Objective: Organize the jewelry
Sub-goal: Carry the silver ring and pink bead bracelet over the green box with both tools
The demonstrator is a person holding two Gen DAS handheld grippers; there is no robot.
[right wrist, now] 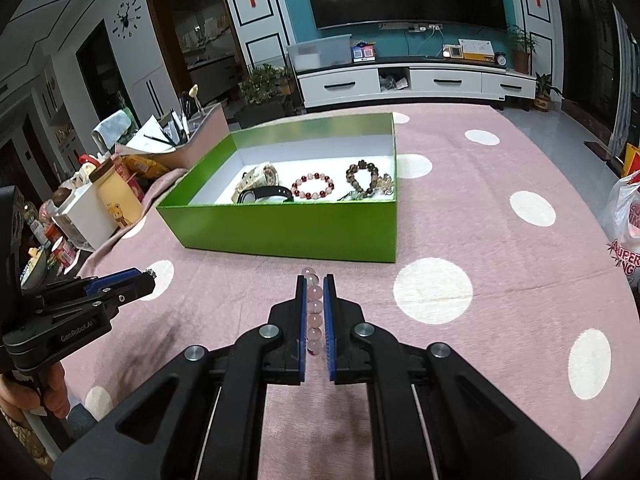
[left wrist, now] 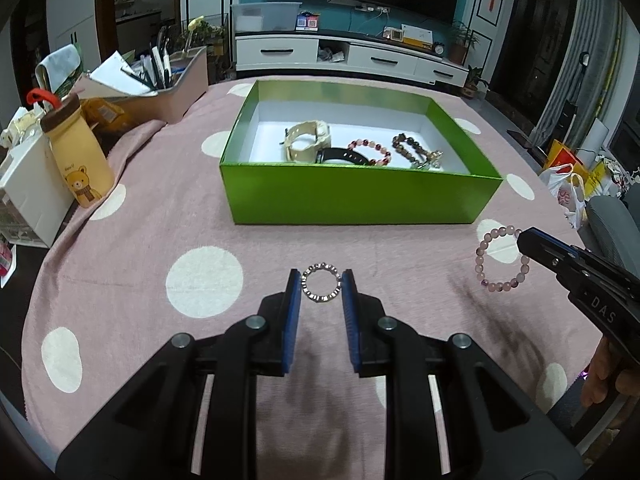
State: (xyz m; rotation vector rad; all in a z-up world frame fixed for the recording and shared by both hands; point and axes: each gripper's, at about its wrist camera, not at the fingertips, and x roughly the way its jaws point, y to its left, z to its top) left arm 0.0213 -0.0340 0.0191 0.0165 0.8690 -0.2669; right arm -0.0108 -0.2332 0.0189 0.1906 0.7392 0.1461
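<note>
A green box [left wrist: 360,196] [right wrist: 288,232] holds a cream watch [left wrist: 306,140], a black band [left wrist: 344,156], a red-and-pink bead bracelet [left wrist: 370,152] [right wrist: 313,187] and a brown bead bracelet [left wrist: 412,148] [right wrist: 364,178]. My left gripper [left wrist: 321,286] [right wrist: 149,278] grips a small silver ring bracelet [left wrist: 321,289] between its fingertips, above the cloth. My right gripper [right wrist: 316,292] [left wrist: 520,240] is shut on a pale pink bead bracelet [right wrist: 314,316] [left wrist: 502,260], in front of the box's near right corner.
A pink cloth with white dots [left wrist: 180,220] covers the table. At the left stand a yellow bear bottle [left wrist: 78,152], a white box [left wrist: 28,196] and a pink organizer with pens and papers [left wrist: 168,84]. Plastic bags [left wrist: 568,188] lie off the right edge.
</note>
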